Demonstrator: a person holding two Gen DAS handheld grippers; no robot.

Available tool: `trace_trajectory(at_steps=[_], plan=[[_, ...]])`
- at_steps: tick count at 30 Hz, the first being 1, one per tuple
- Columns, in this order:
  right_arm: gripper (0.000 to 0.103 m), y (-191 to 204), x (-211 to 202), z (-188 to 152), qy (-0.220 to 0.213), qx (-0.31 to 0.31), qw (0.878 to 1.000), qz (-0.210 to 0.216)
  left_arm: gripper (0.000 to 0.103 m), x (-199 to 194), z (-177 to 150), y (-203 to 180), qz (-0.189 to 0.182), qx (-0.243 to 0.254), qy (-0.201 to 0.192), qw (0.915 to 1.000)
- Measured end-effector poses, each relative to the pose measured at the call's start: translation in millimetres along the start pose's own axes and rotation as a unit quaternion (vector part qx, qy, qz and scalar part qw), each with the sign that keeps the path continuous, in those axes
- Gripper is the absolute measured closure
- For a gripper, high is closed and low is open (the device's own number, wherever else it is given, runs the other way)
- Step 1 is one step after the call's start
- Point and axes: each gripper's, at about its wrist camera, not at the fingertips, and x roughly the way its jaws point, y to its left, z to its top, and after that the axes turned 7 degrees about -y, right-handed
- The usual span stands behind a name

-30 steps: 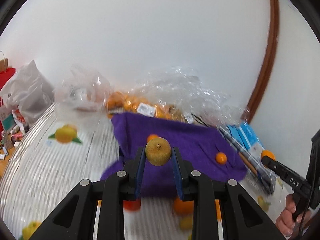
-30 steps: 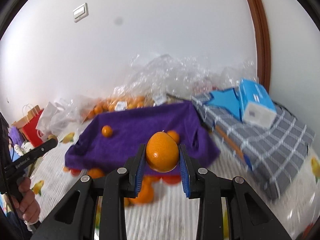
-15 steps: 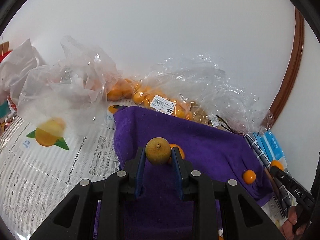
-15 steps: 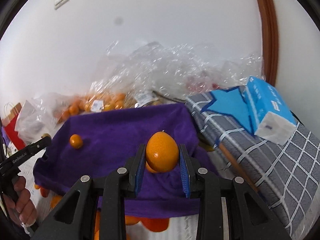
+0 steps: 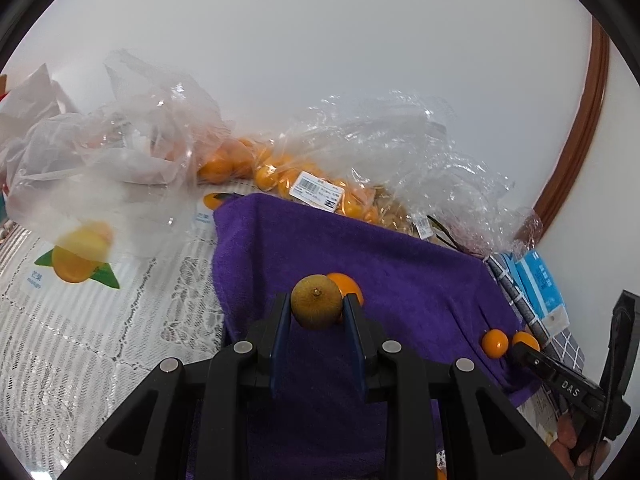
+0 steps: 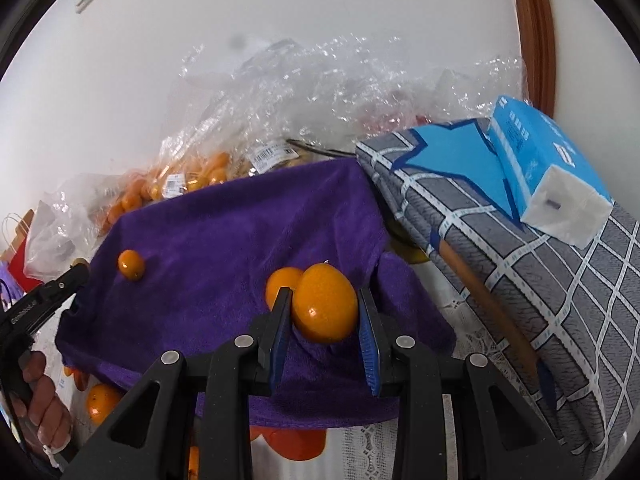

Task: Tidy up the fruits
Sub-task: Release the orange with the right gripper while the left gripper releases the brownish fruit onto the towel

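Purple towel (image 5: 400, 280) is filling more of both views than a second ago, both tools having advanced over it. Left tool (image 5: 316, 312) is clamping a brownish-green fruit (image 5: 316, 306) at frame centre; right tool (image 6: 325, 312) is pinching a large orange (image 6: 325, 307), beside another orange (image 6: 282, 282) lying on the towel. A small orange (image 6: 131, 264) is sitting centre-left.
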Motion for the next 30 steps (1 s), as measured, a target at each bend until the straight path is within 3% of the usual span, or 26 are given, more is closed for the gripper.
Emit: trace_trajectory(at_steps=[12,20,25,30], plan=[[0.07,-4,-6,0,-0.006,0.018,1.0,0.01,0.078,10,-5,-4,0.012,0.01,0.027,0.9995],[0.064,-8,-14,-2,-0.021,0.046,0.999,0.021,0.078,11,-6,-1,0.018,0.007,0.03,0.9994],[0.064,2,-13,-3,-0.014,0.016,1.0,0.007,0.078,12,-6,-2,0.02,0.011,0.03,0.9993],[0.064,20,-22,-10,-0.045,-0.031,0.998,-0.023,0.078,12,-5,-2,0.02,0.013,0.031,0.9992]])
